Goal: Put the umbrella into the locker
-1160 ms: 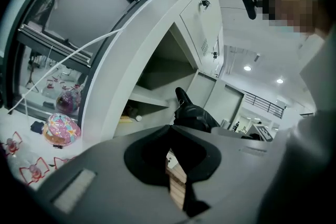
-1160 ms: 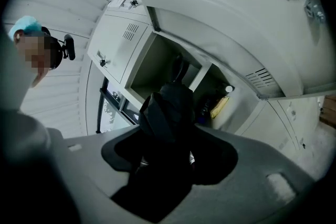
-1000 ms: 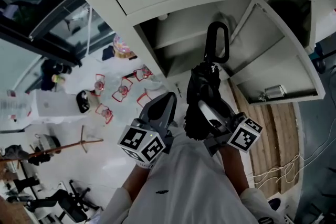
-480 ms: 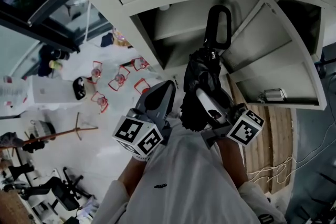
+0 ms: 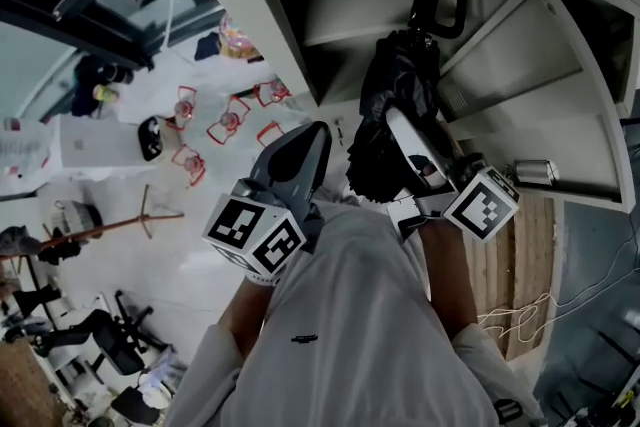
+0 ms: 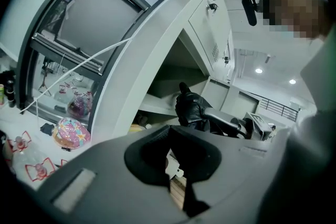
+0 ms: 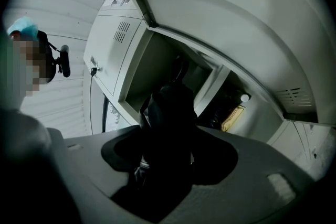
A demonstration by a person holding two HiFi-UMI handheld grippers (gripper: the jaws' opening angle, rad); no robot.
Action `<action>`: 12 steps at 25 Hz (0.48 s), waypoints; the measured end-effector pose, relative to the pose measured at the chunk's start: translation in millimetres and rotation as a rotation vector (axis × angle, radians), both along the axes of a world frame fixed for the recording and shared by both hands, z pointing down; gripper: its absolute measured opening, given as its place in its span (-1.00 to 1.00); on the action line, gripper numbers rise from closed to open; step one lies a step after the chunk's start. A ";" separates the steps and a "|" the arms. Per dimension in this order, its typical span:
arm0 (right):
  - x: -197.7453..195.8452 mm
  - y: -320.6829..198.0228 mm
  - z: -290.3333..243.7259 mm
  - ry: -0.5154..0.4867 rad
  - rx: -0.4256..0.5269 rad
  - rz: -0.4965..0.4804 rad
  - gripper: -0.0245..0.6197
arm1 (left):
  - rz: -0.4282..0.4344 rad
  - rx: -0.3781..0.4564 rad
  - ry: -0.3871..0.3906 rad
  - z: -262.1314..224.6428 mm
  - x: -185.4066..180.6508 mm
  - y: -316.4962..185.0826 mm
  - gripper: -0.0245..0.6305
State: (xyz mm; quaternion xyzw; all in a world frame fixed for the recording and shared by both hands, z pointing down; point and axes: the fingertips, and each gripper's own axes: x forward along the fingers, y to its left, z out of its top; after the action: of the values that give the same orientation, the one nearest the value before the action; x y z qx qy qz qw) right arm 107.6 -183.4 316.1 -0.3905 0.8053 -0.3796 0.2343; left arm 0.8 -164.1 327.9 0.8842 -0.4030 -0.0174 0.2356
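The right hand-held gripper (image 5: pixel 405 140) is clamped on a folded black umbrella (image 5: pixel 385 105). In the right gripper view the dark fabric bundle (image 7: pixel 168 107) fills the gap between the jaws, which stand wide around it. The umbrella runs on ahead of this hand-held gripper. Its looped handle (image 5: pixel 440 0) sits at the mouth of the open locker (image 5: pixel 290 25), in front of an inner shelf (image 5: pixel 360 25). Whether the handle has passed the locker's front edge cannot be told. The locker door (image 5: pixel 530 115) stands swung open just to the right of this hand-held gripper.

The left hand-held gripper (image 5: pixel 305 150) hangs beside the right one, just left of the umbrella and apart from it. Its jaws are together with nothing between them (image 6: pixel 168 131). Its tip points toward the locker's left edge, and the umbrella (image 6: pixel 191 107) lies ahead of it and to its right.
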 end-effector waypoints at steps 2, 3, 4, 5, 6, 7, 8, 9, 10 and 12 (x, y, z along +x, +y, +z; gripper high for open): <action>1.6 -7.6 -4.8 -0.022 0.025 -0.001 -0.12 | -0.007 -0.001 -0.004 -1.9 -1.7 -2.1 -0.88; 0.2 -12.6 -9.4 -0.041 0.033 -0.002 -0.12 | -0.009 -0.001 -0.006 -2.3 -2.2 -3.7 -0.88; -1.5 -17.3 -12.5 -0.052 0.031 0.001 -0.12 | -0.010 -0.001 -0.006 -2.3 -2.8 -4.8 -0.88; -2.4 -21.0 -12.5 -0.051 0.020 0.006 -0.12 | -0.010 0.000 -0.004 -1.7 -3.5 -5.1 -0.88; -2.7 -24.0 -10.5 -0.044 0.005 0.011 -0.12 | -0.010 0.001 0.001 -1.0 -4.3 -4.8 -0.88; -3.8 -26.6 -9.2 -0.045 -0.007 0.013 -0.12 | -0.011 0.002 0.004 -0.7 -5.2 -4.4 -0.88; -5.9 -29.3 -9.7 -0.058 -0.013 0.011 -0.12 | -0.012 0.003 0.004 -1.2 -6.1 -4.1 -0.88; -8.2 -32.2 -11.0 -0.074 -0.018 0.009 -0.12 | -0.012 0.004 0.003 -1.6 -6.8 -4.0 -0.88; -9.8 -35.3 -12.2 -0.086 -0.021 0.009 -0.12 | -0.012 0.006 0.005 -1.5 -7.3 -3.9 -0.88; -11.0 -42.3 -14.5 -0.093 -0.025 0.016 -0.12 | -0.014 0.007 0.007 -1.6 -7.5 -4.3 -0.88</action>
State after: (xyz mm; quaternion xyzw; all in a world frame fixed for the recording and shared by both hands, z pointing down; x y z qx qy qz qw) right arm 96.6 -225.7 301.6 -0.3817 0.7855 -0.4056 0.2698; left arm -6.8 -168.4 326.3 0.8822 -0.4082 -0.0236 0.2337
